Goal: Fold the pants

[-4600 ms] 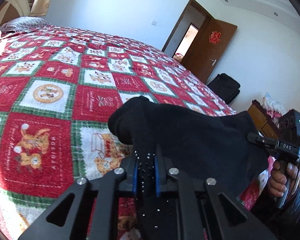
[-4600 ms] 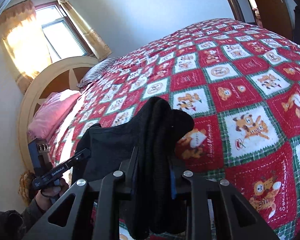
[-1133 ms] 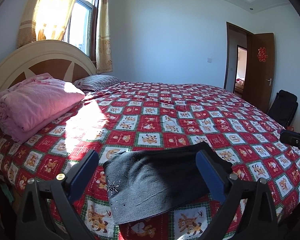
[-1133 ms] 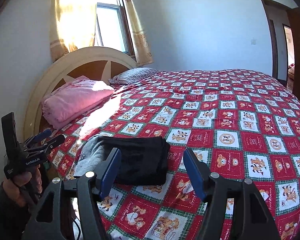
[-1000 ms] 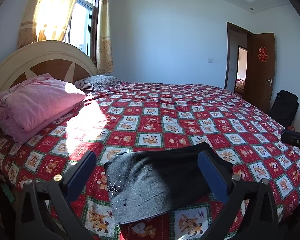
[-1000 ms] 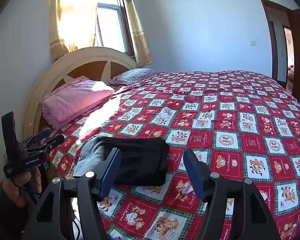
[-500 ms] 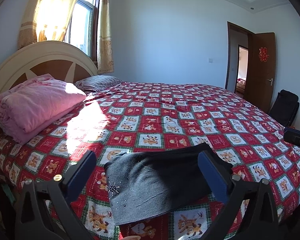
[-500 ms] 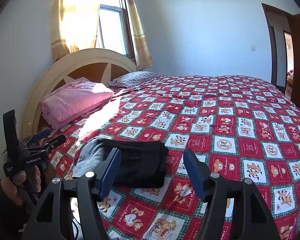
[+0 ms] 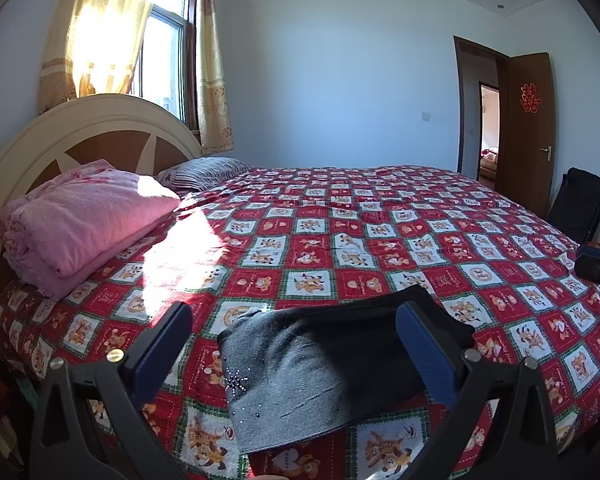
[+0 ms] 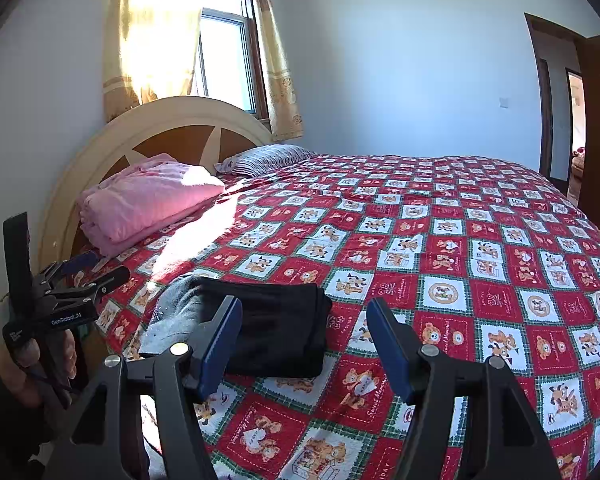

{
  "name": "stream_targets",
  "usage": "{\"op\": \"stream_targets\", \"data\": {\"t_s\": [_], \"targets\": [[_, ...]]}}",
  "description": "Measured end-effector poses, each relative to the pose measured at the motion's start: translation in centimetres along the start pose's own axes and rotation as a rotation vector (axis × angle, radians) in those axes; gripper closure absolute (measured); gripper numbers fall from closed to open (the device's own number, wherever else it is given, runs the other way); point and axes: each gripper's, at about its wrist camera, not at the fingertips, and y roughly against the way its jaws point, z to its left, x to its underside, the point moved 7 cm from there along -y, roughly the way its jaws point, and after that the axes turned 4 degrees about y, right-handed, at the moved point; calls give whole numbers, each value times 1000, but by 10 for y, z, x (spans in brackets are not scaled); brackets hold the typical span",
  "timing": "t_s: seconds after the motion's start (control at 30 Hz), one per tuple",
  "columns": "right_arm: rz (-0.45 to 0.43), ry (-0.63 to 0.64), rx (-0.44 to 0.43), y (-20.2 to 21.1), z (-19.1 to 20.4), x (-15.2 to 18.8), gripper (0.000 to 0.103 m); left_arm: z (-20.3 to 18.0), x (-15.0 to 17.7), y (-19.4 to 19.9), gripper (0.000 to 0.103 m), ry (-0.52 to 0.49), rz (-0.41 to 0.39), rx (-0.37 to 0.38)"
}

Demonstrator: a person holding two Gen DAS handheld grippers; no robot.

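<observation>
Red patchwork bedspread fills my left view; folded pants lie flat near its front edge, my left gripper now spread wide and empty, released since earlier. Right view: right gripper equally wide, empty, pants beyond its left finger.

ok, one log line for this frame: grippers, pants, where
left gripper: open, empty | right gripper: open, empty | pants: folded, lying on bed near edge | contact: none
</observation>
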Motion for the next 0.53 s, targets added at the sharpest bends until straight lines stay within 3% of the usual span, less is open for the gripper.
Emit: {"op": "stream_targets", "data": {"t_s": [0.53], "targets": [[30, 7, -5, -10, 3, 8, 37, -2, 6, -4, 0, 4, 11, 23]]}}
